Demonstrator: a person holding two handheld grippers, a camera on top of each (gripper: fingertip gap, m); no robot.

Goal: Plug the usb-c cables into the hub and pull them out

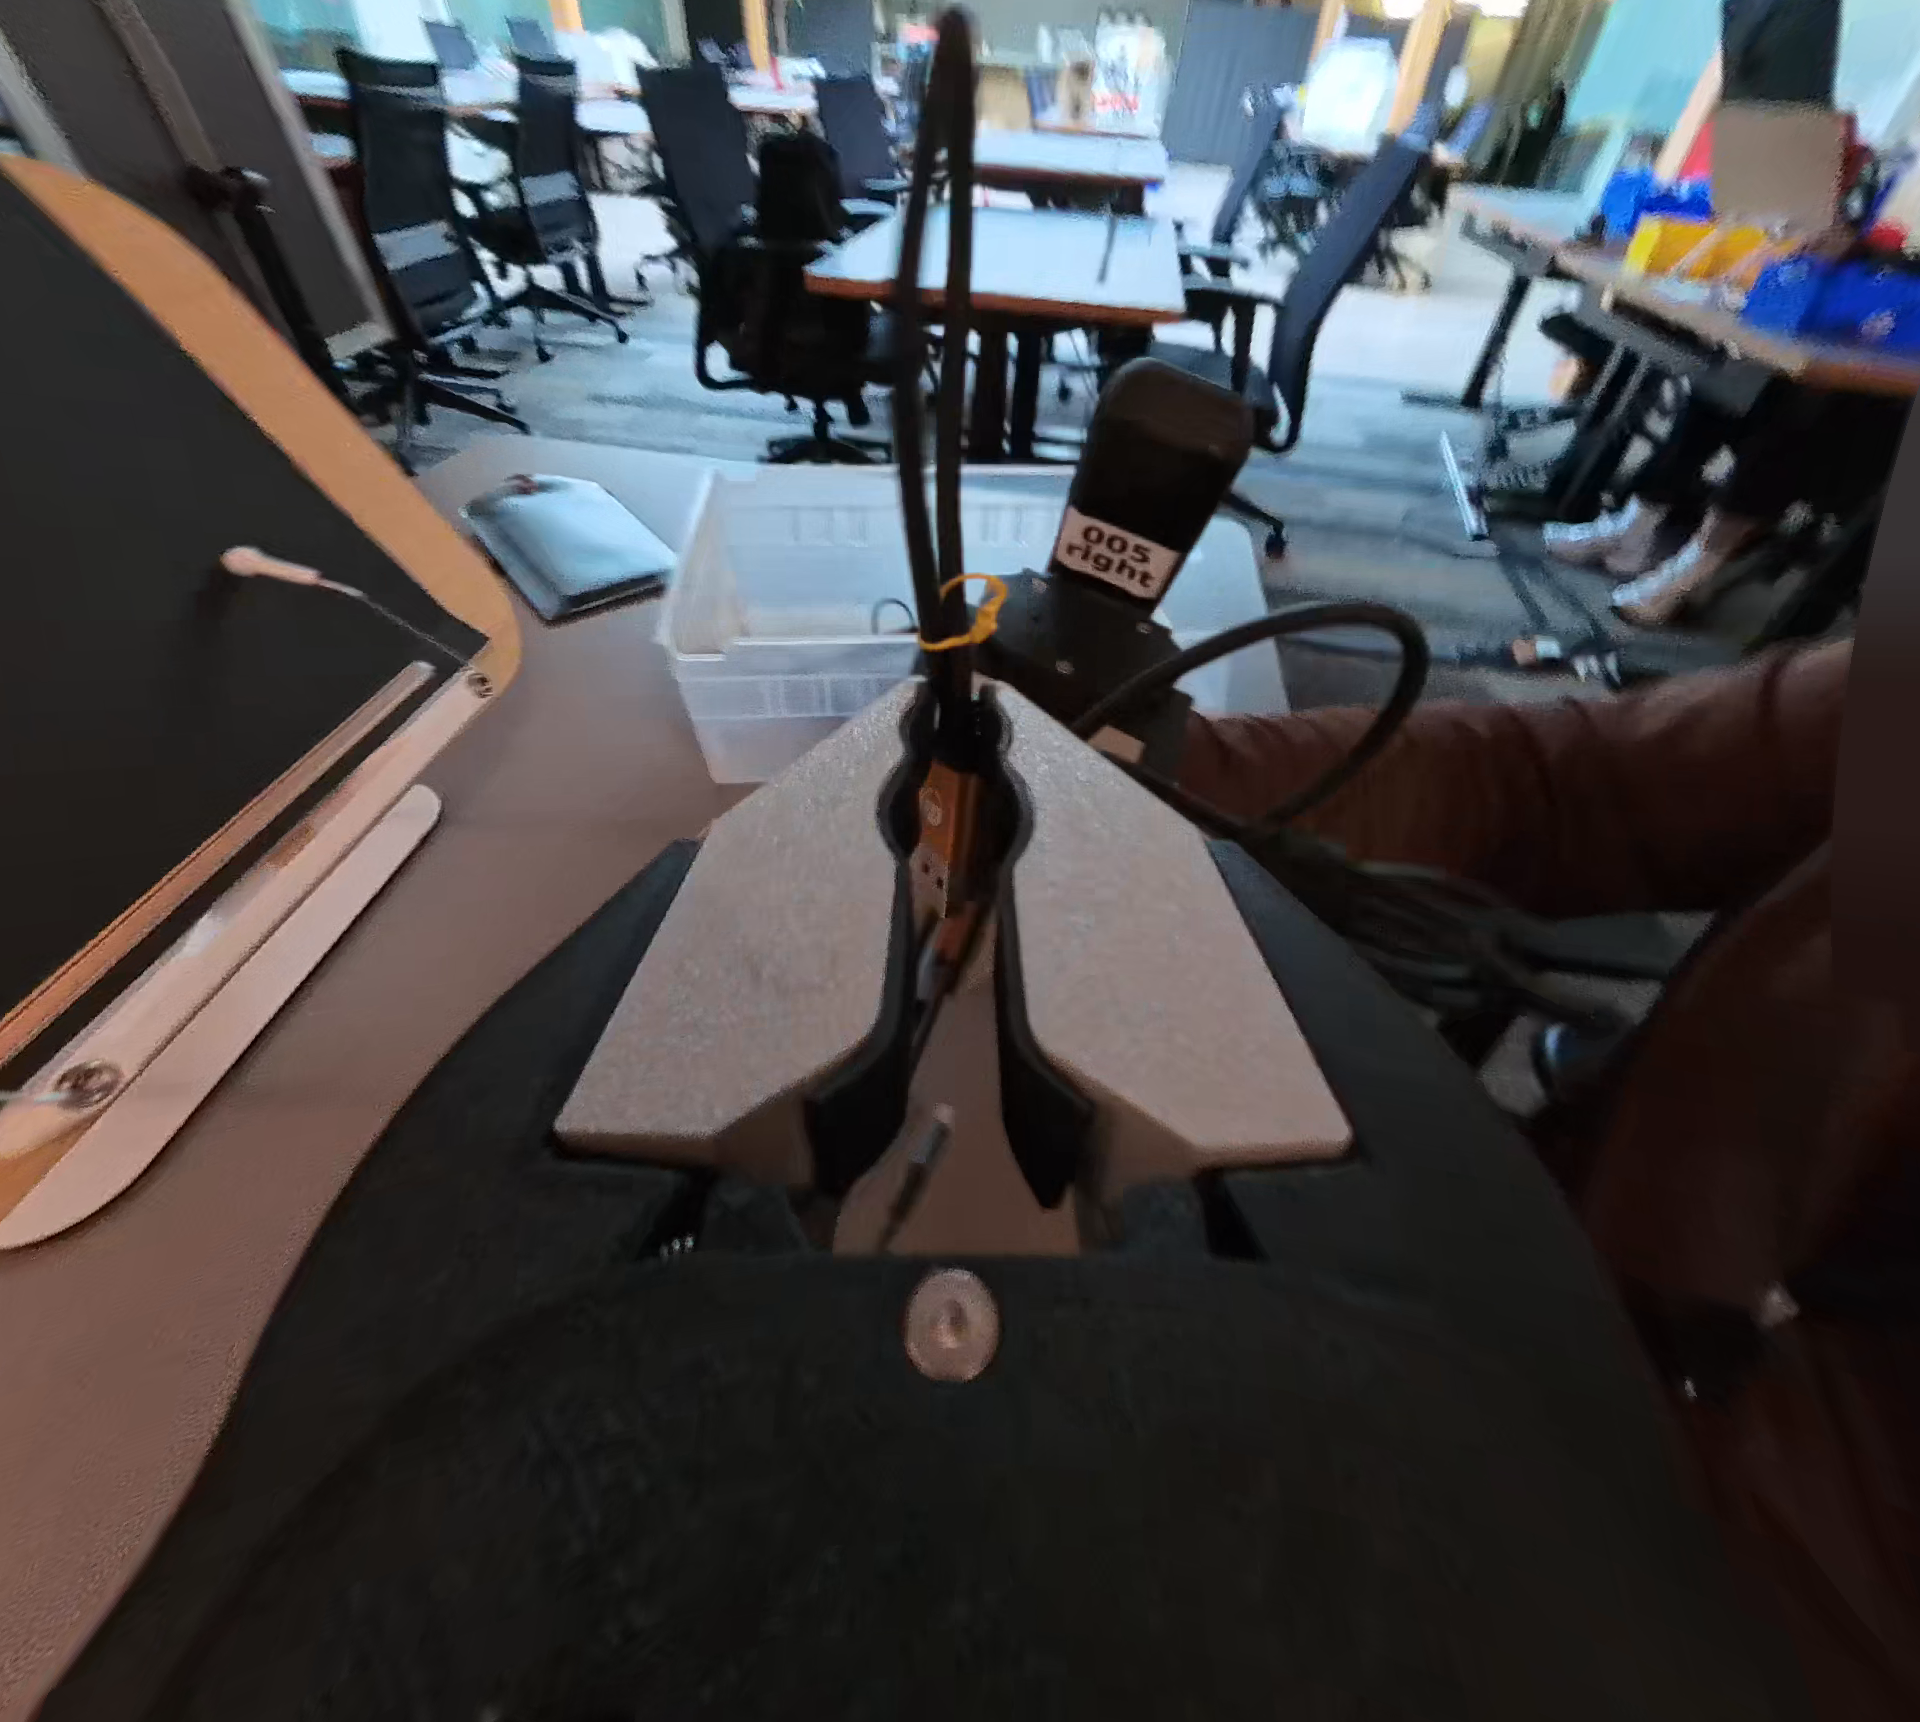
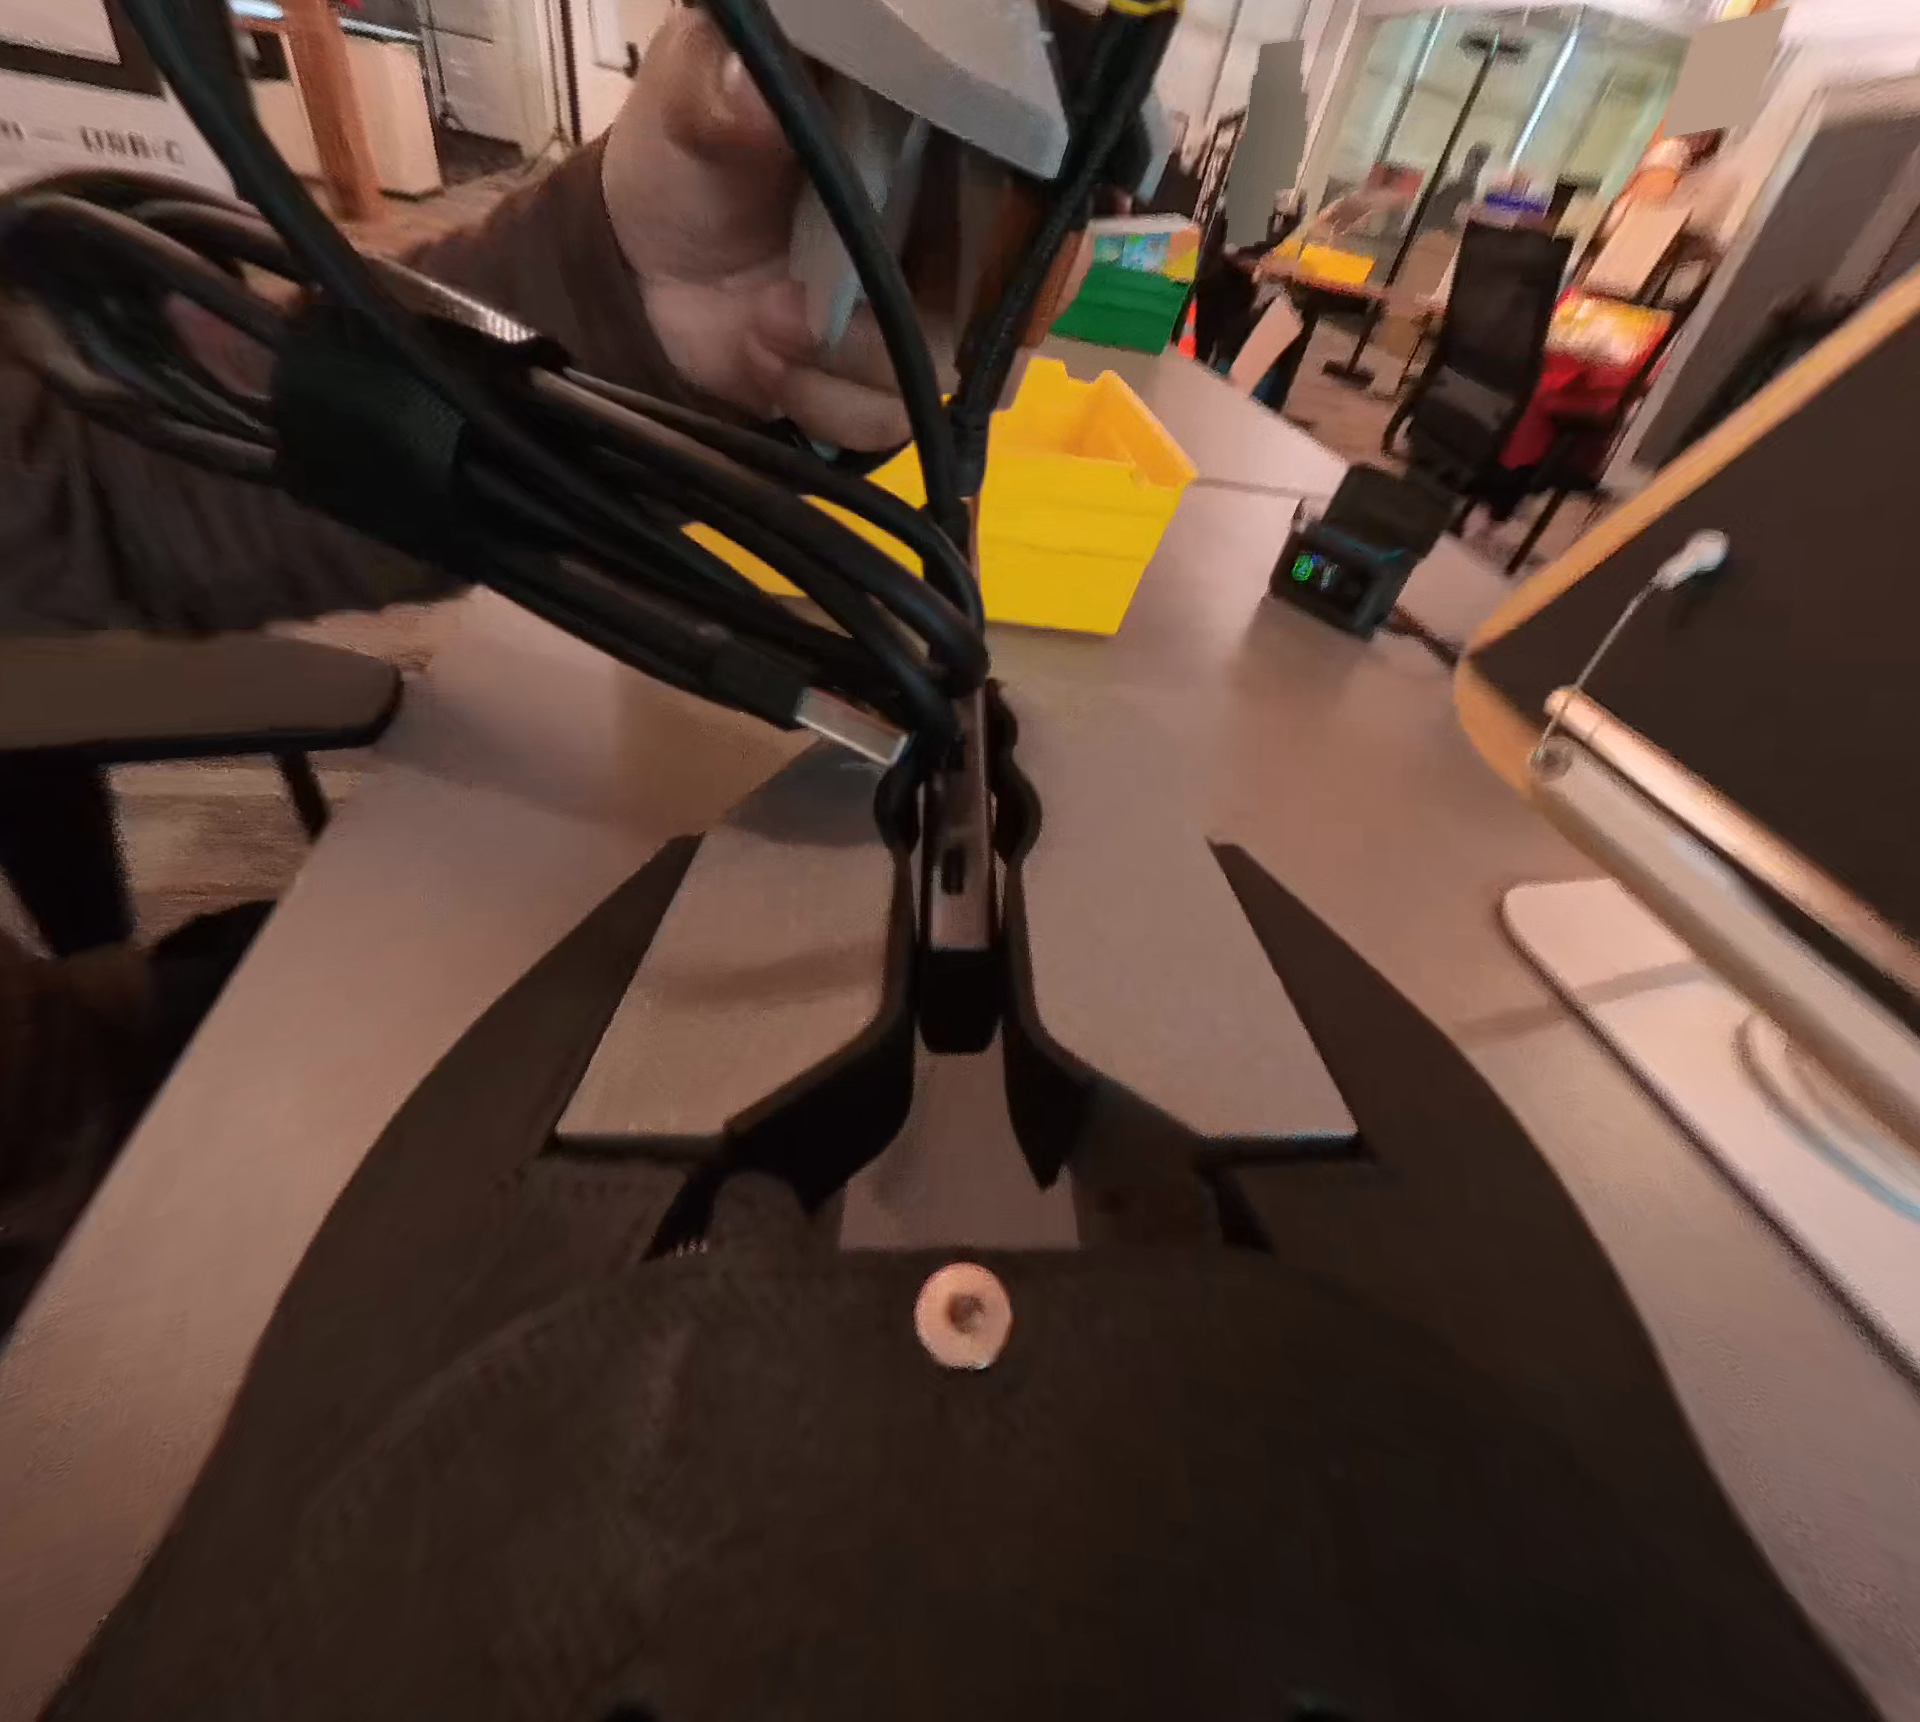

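left gripper (image 1: 951,799): fingers closed on cable; orange-and-silver plug body sits pinched in the notch between the tips, metal end pointing back toward the camera.
cable (image 1: 930,322): black, doubled into a tall loop rising straight up out of the fingers, tied just above the tips with a yellow twist tie (image 1: 971,612).
right gripper (image 2: 961,799): fingers nearly together, clamped on hub, held above the desk.
hub (image 2: 961,872): slim dark-grey bar, edge-on between the fingers, one small port slot visible on the narrow face; black end cap at the near end.
hub leads (image 2: 644,509): several black cables fan out left from the far end of the hub, bundled by a black strap; one loose silver plug (image 2: 852,727) hangs just beside the fingertips.
desk (image 2: 1195,737): grey-brown top, below both grippers.
farther off: yellow bin (image 2: 1070,509) on the desk past the hub; clear plastic bin (image 1: 790,623) beyond the left gripper; tilted black board with wooden rim (image 1: 156,581) to the side.
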